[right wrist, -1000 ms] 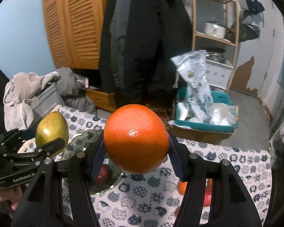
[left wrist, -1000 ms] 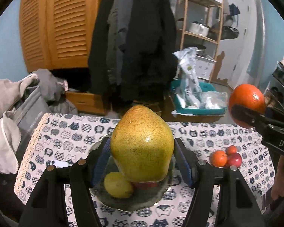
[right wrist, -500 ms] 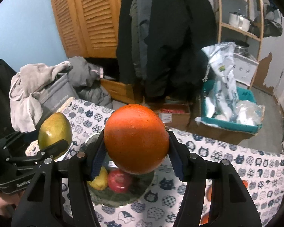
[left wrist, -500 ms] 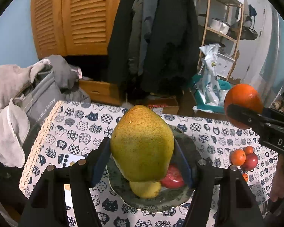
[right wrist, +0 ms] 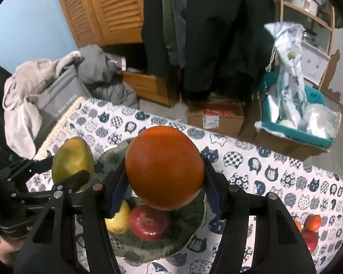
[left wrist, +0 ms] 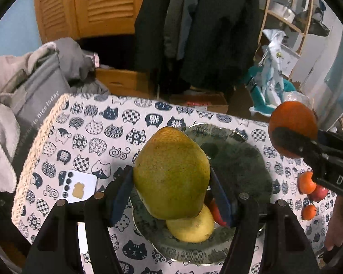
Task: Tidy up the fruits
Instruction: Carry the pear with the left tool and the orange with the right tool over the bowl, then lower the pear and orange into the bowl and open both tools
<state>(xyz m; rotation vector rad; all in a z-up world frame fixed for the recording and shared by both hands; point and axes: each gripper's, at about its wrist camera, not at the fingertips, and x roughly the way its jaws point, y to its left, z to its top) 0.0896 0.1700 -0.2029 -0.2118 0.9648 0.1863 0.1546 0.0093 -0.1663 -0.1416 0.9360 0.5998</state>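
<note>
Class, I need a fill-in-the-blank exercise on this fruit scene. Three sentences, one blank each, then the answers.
1. The left gripper is shut on a green ____.
2. The right gripper is shut on an ____.
3. On the plate lie a red apple and a lemon whose colour is ____.

Missing words: pear; orange; yellow

Cat-print tablecloth (left wrist: 84, 137): plate (left wrist: 251, 159), phone (left wrist: 79, 186), small fruits (left wrist: 311, 189).

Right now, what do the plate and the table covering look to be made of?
Plate: probably glazed ceramic or glass, given its mottled dark green surface and thin glinting rim. Table covering: seemingly printed cloth with a matte cat pattern and a woven lace edge.
</note>
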